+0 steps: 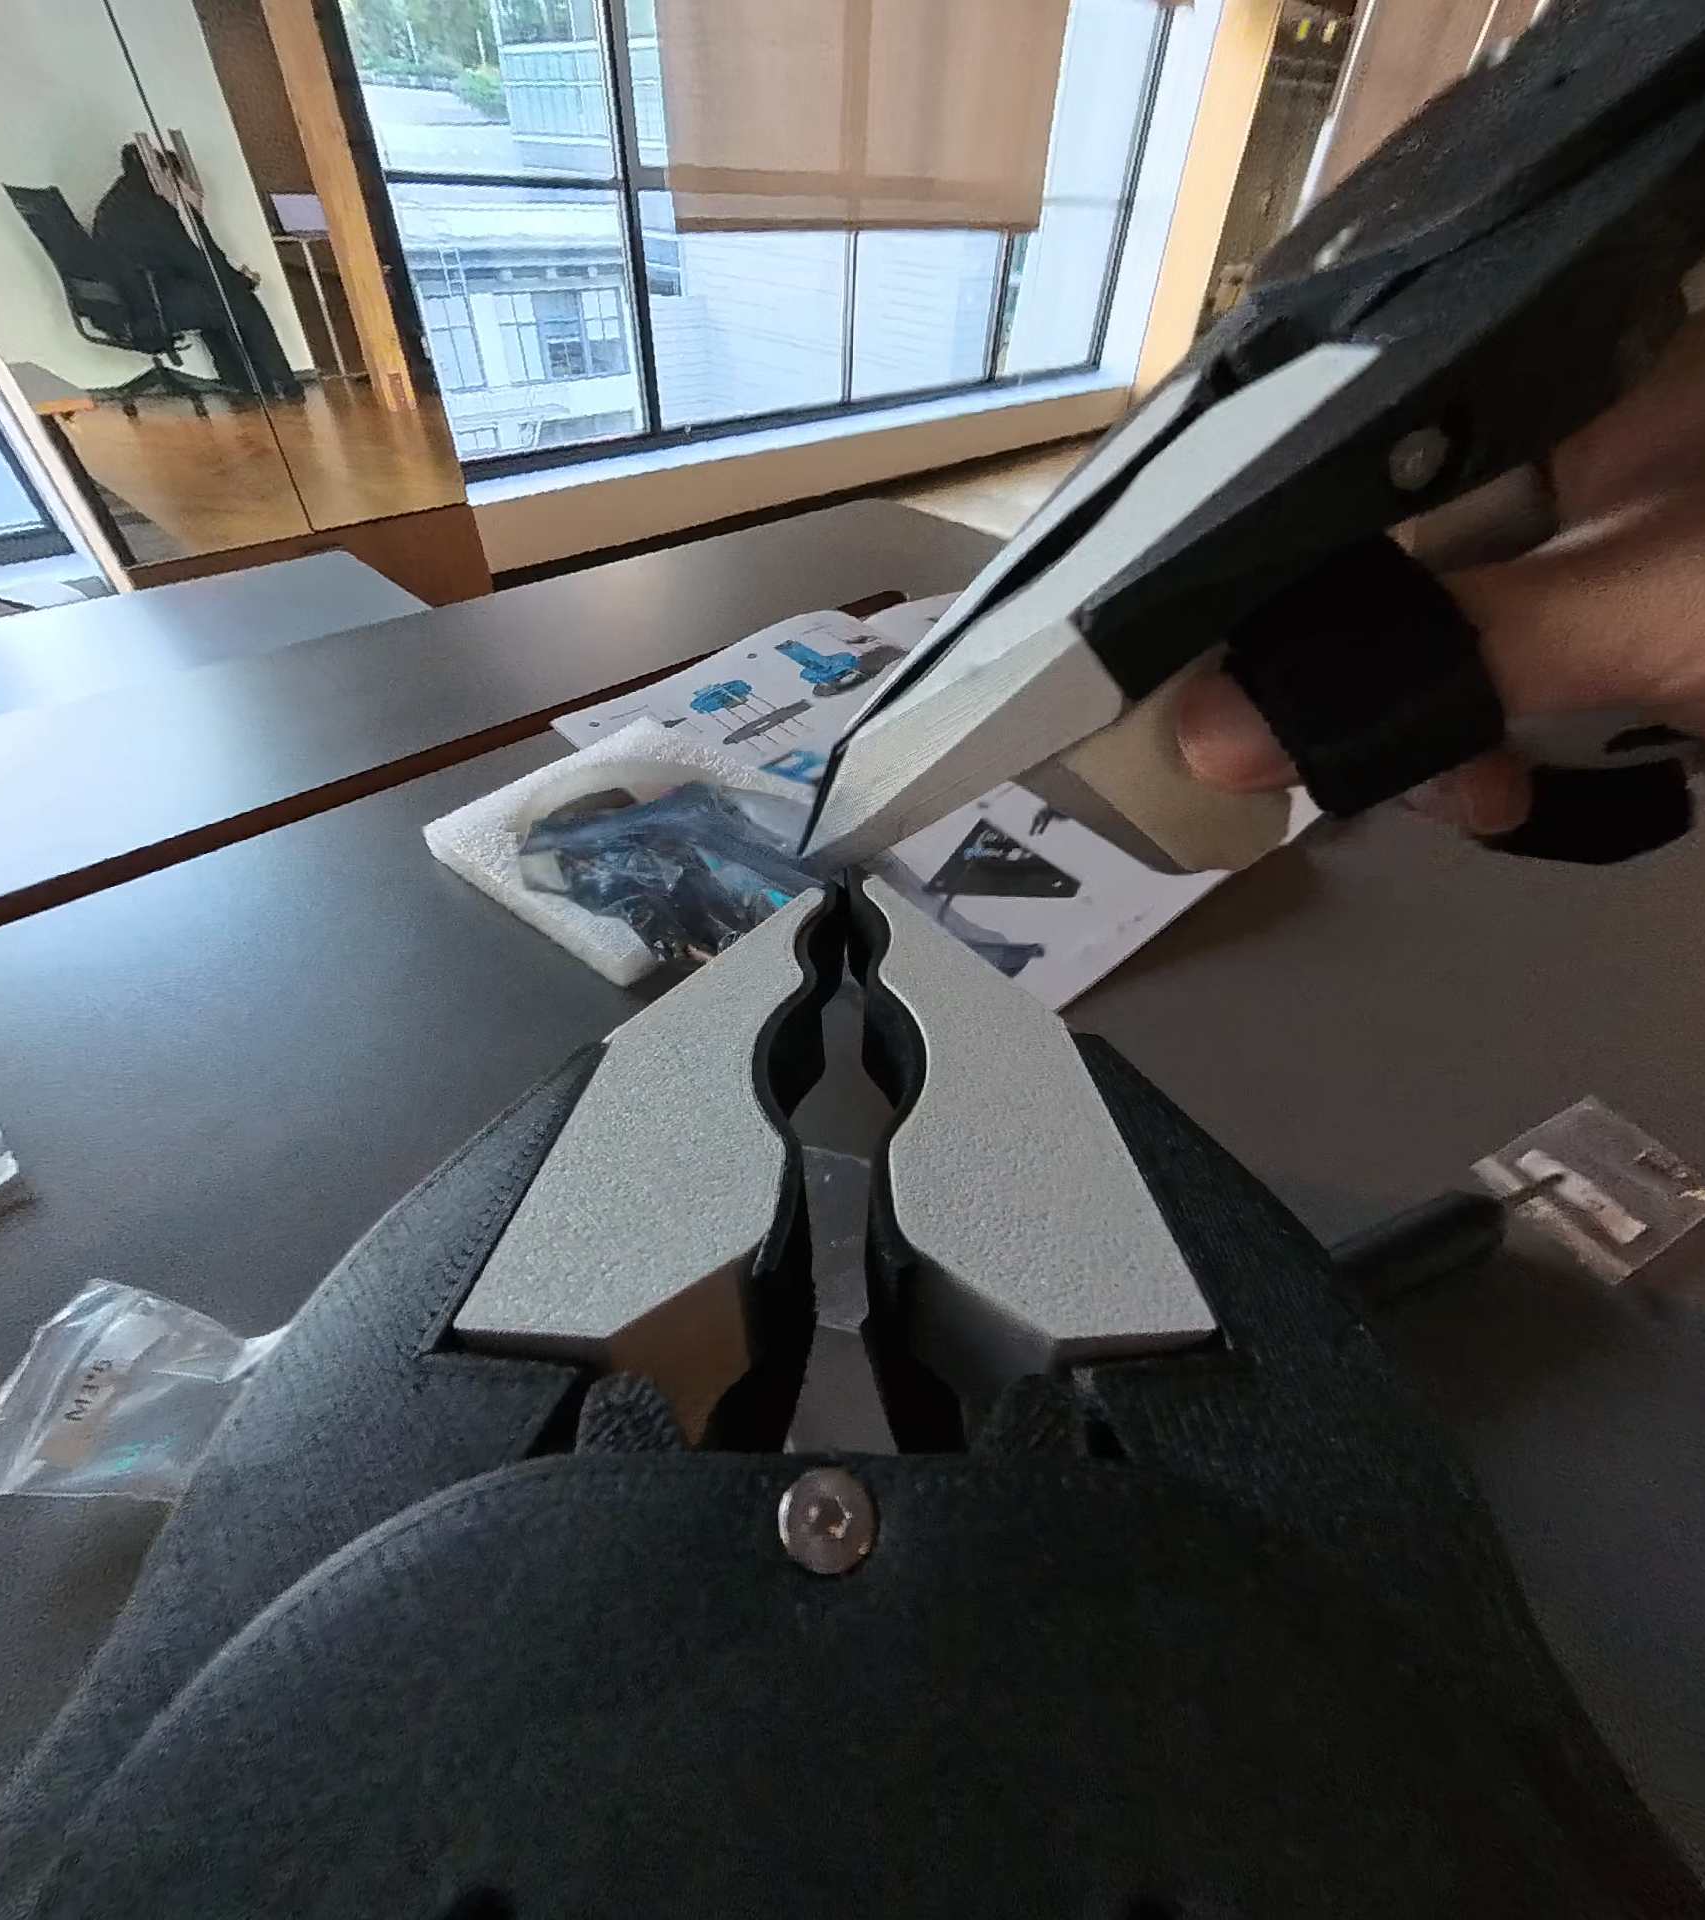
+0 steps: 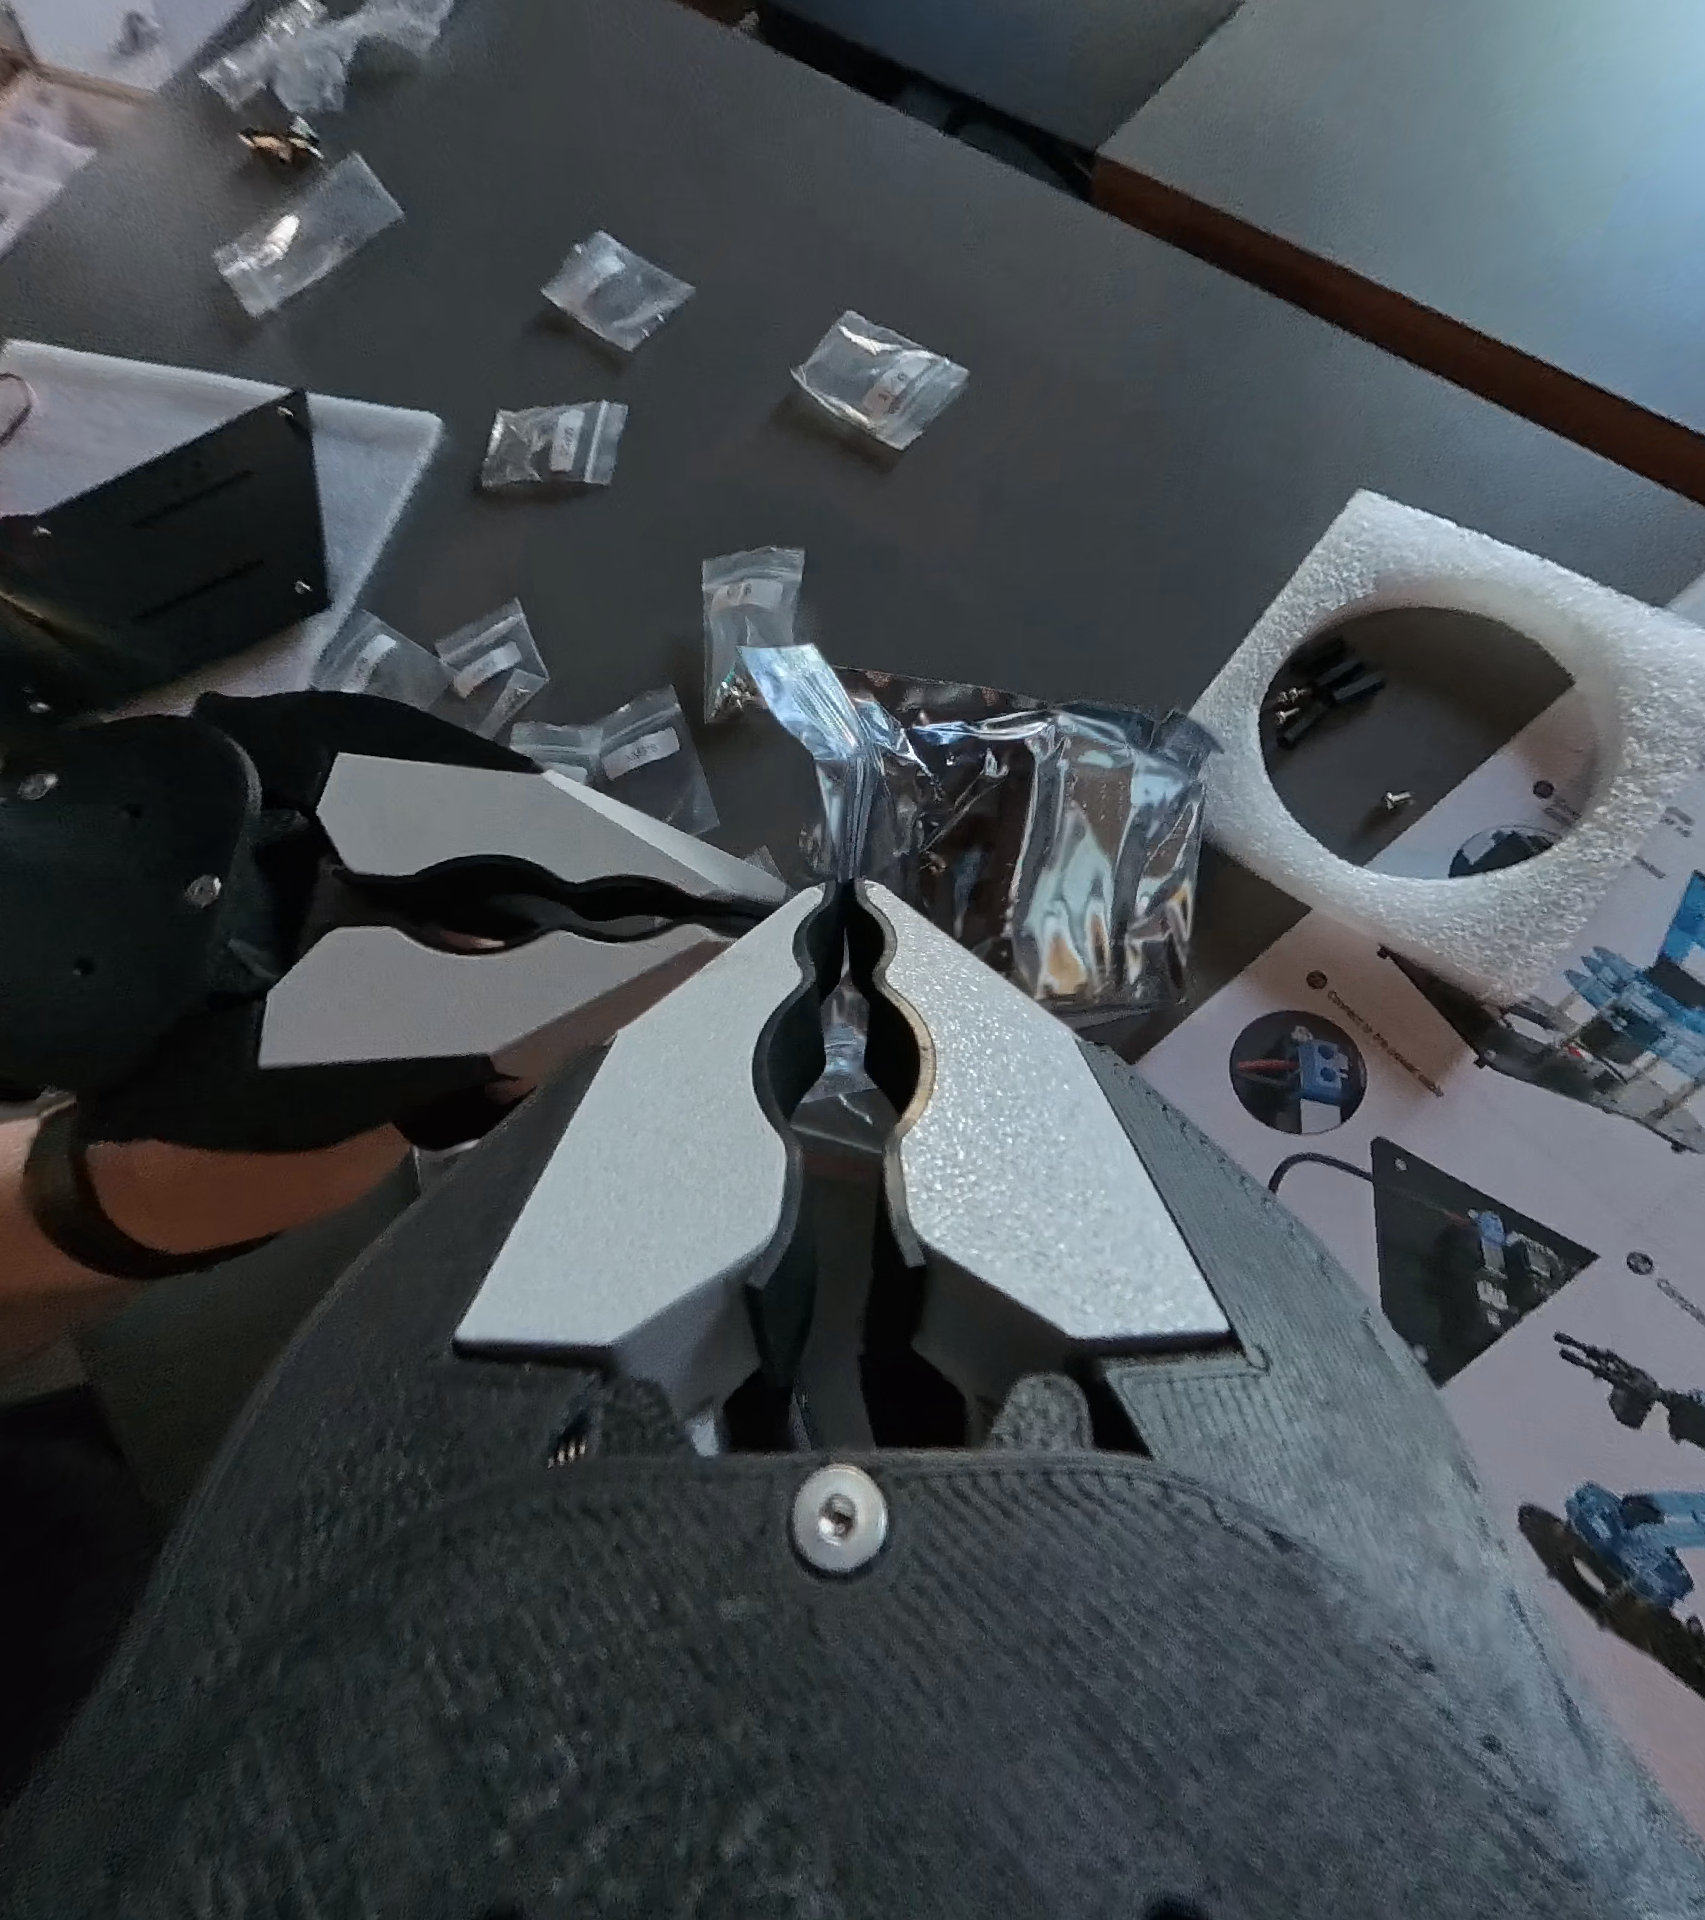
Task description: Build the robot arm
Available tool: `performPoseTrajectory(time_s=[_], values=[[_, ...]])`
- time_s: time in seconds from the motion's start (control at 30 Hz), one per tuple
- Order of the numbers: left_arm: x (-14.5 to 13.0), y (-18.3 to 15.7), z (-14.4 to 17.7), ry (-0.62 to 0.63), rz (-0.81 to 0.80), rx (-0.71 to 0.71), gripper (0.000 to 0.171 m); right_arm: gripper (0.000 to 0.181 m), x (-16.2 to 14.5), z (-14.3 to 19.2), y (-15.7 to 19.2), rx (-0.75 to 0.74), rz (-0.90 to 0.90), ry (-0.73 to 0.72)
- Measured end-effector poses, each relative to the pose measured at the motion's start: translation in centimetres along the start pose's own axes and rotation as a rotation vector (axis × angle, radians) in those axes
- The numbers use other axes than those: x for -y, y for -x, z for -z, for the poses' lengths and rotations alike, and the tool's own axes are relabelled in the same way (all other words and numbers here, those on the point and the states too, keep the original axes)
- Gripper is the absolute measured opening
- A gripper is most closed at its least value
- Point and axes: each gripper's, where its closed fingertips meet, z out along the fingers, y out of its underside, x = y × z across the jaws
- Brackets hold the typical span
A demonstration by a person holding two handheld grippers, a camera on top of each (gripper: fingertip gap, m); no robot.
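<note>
On dark table (image 2: 1087,343); both tools pinch shiny bag (image 2: 1024,831); windows (image 1: 723,260) behind

Setting: office-type room | evidence: dark desks (image 1: 204,987), black swivel chair (image 1: 136,281), tall windows (image 1: 723,260) facing buildings, wood floor (image 1: 235,457), scattered kit-parts bags (image 2: 557,447), printed sheet (image 2: 1450,1195).

Small clear bags (image 2: 557,445) scattered on the dark tabletop (image 2: 1035,343) crowd the left side. Right, a white foam block (image 2: 1513,831) and printed sheet (image 2: 1347,1247) cover it. The crinkled silvery bag (image 2: 1024,831) lies between.
</note>
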Motion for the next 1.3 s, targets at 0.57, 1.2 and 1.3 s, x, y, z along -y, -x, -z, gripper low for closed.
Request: performPoseTrajectory(time_s=[0.57, 1.2, 1.3], values=[[0.5, 0.4, 1.5, 0.013, 0.474, -0.309, 0.006, 0.0, 0.5, 0.0, 1.5, 0.217, -0.075, -0.131], [0.4, -0.8, 1.7, 0.078, 0.17, -0.269, 0.0, 0.0, -0.4, 0.8, 1.7, 0.263, -0.055, -0.052], [0.1, -0.2, 1.3, 0.088, 0.262, -0.252, 0.0, 0.0, -0.3, 0.3, 1.0, 0.214, -0.057, -0.087]])
